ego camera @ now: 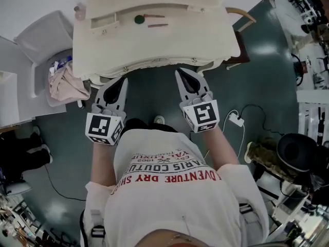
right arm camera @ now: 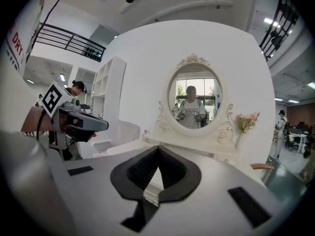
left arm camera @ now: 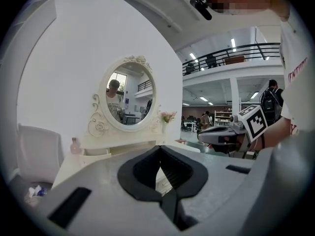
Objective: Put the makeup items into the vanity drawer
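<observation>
The cream vanity table (ego camera: 216, 35) stands in front of me, its front edge carrying small drawer knobs (ego camera: 125, 69). On its top lie a dark round compact (ego camera: 139, 19) and two thin makeup sticks (ego camera: 154, 16) (ego camera: 158, 25). A pink bottle (ego camera: 79, 10) stands at the top's left corner, also seen as the pink bottle (left arm camera: 75, 145) in the left gripper view. My left gripper (ego camera: 122, 80) and right gripper (ego camera: 180, 72) hover just short of the front edge, both shut and empty. In the gripper views, the left gripper (left arm camera: 160, 150) and right gripper (right arm camera: 157, 149) point at the oval mirror (right arm camera: 194, 100).
A white chair (ego camera: 43, 35) stands left of the vanity, with a bin of pink cloth (ego camera: 67, 84) beside it. A wooden chair (ego camera: 241, 19) is at the right. A power strip and cable (ego camera: 236, 120) lie on the floor at my right.
</observation>
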Demonstrator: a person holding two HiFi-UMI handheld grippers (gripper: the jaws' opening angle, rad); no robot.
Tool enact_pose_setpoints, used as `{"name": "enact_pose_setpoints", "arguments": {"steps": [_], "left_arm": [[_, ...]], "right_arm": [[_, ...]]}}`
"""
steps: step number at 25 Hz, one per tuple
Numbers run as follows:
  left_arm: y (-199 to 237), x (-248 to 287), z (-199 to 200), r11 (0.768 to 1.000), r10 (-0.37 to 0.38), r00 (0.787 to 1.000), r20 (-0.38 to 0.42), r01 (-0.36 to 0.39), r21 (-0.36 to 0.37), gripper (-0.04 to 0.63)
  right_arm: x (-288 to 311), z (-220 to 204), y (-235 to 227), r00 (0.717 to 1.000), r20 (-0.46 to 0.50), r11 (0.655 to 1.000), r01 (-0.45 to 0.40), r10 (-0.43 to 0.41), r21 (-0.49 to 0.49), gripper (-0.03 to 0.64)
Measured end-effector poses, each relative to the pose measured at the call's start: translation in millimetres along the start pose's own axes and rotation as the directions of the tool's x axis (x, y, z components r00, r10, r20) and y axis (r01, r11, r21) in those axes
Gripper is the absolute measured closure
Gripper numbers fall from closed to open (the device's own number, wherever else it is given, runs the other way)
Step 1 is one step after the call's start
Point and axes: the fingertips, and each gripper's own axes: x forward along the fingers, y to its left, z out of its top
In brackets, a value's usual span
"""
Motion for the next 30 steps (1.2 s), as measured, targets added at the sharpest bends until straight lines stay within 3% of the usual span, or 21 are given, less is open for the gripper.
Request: {"name": "enact_pose_setpoints", "arguments": {"steps": [4, 8, 23, 30], "left_arm": [[14, 24, -14, 0.999, 0.035, 0.998, -0.049, -0.036, -0.027, 0.588], [46, 49, -14, 0.998, 0.047, 0.998, -0.044, -0.049, -0.039, 0.588], [225, 166, 41, 0.999, 0.0, 1.0, -0.012, -0.001, -0.046, 0.588], [256, 193, 32, 0.997, -0.017, 1.0, -0.012, 0.016, -0.071, 0.588]], "right_arm": [[29, -17, -17, 0.998, -0.052, 0.999, -0.044, 0.045, 0.022, 0.618], [72, -22, -26, 0.995, -0.073, 0.998, -0.069, 0.069, 0.01, 0.618], [263, 6, -63, 0.98, -0.189, 0.996, -0.048, 0.061, 0.075, 0.618], [306, -17, -75, 0.954, -0.288, 0.995, -0.071, 0.087, 0.066, 0.618]]}}
